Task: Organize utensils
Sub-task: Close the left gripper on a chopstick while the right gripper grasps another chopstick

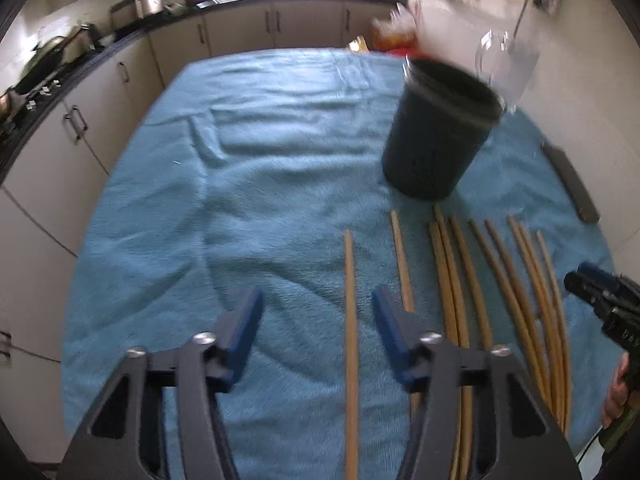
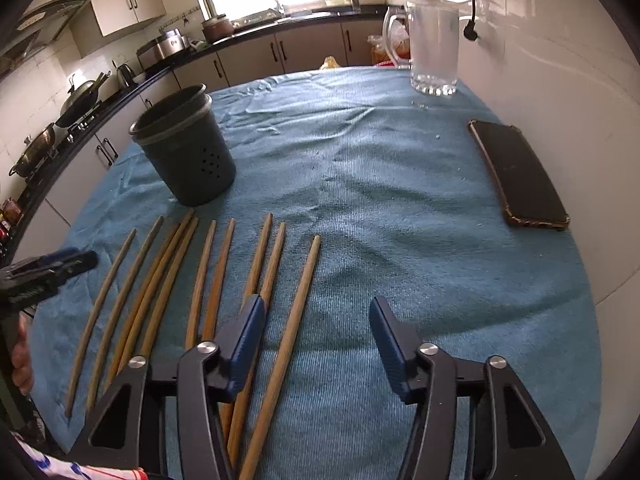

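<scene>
Left wrist view: left gripper (image 1: 318,334) jaws parted, one chopstick (image 1: 351,344) between them, pads clear of it; dark holder (image 1: 438,130) beyond on blue towel (image 1: 240,184).
Right wrist view: right gripper (image 2: 318,338) jaws parted, rightmost chopstick (image 2: 294,332) between, ungripped.

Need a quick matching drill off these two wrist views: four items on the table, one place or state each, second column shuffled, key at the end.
Items
1. dark utensil holder
2. phone
3. glass mug
4. chopsticks

Place or state
A. lying flat near the towel's right edge
B. upright and empty, at the far right, close to the wall
C. laid side by side on the blue towel, nearest the grippers
D. upright just beyond the chopstick tips, nothing sticking out of it

Pairs: 1-D, 2-A, 3-B, 4-C
</scene>
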Motion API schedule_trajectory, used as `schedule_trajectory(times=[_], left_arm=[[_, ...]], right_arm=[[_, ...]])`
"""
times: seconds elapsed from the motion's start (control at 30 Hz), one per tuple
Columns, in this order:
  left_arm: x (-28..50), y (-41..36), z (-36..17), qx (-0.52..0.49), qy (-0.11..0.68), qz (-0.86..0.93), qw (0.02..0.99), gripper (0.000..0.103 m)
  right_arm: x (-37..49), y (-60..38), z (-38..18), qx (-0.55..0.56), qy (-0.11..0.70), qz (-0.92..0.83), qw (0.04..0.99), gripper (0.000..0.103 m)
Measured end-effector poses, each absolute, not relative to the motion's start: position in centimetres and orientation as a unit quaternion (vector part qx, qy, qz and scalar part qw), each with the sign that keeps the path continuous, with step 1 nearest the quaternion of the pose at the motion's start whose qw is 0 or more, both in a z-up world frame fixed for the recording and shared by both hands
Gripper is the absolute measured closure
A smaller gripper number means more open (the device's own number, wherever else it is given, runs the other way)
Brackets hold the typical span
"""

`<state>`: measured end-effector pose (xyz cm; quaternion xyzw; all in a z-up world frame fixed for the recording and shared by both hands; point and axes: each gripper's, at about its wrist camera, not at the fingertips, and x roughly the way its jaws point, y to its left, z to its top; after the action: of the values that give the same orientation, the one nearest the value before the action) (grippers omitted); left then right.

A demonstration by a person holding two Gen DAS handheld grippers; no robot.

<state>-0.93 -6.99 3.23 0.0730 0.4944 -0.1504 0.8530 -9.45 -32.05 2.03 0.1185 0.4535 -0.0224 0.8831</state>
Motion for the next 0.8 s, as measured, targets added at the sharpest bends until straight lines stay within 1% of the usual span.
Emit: schedule_trajectory(times=[0.03,0.1,0.13,0.17,0.2,0.27,0.53,0.57,0.6,0.63,0.67,0.73,0.8], left_arm=[[-0.3,-7.5,2.5,0.074,0.506,-0.155,0.845,0.059],[0.4,-8.0,2.0,0.074,0.515,-0.158,0.839,0.06],[0.8,-8.4,1.6,0.076,0.52,-0.16,0.836,0.063],[1.1,-8.6,1.3,0.08,0.525,-0.159,0.832,0.066],[1.3,-8.9,1.4,0.087,0.52,-0.155,0.835,0.066],[1.6,-9.4,1.3,0.099,0.523,-0.153,0.833,0.069],[2.9,-10.2,1.2,0.11,0.527,-0.15,0.829,0.07],[2.9,-10.3,1.1,0.11,0.524,-0.149,0.831,0.07],[2.8,-10.3,1.1,0.109,0.522,-0.15,0.833,0.072],[2.4,-10.2,1.3,0.107,0.518,-0.152,0.835,0.085],[2.2,-10.2,1.4,0.107,0.512,-0.148,0.839,0.098],[2.0,-9.9,1.8,0.089,0.517,-0.155,0.837,0.098],[1.3,-9.1,3.0,0.06,0.506,-0.162,0.845,0.098]], right_arm=[[-9.2,-32.1,1.9,0.121,0.457,-0.023,0.881,0.049],[-8.6,-32.2,1.7,0.123,0.462,-0.026,0.878,0.052],[-8.3,-32.2,1.5,0.121,0.465,-0.028,0.876,0.054],[-8.0,-32.2,1.4,0.118,0.469,-0.031,0.875,0.059],[-7.5,-32.1,1.2,0.111,0.478,-0.037,0.871,0.063],[-7.0,-32.0,0.8,0.106,0.488,-0.037,0.865,0.065],[-4.3,-31.0,0.6,0.044,0.518,-0.048,0.853,0.067],[-4.0,-30.9,0.6,0.042,0.52,-0.048,0.852,0.07],[-3.6,-31.0,0.6,0.043,0.522,-0.046,0.851,0.078],[-3.3,-31.0,0.6,0.044,0.522,-0.044,0.85,0.084],[-3.1,-31.0,0.6,0.044,0.522,-0.042,0.851,0.094],[-2.8,-30.9,0.6,0.046,0.521,-0.038,0.851,0.096],[-3.0,-31.4,0.9,0.077,0.514,-0.017,0.854,0.097]])
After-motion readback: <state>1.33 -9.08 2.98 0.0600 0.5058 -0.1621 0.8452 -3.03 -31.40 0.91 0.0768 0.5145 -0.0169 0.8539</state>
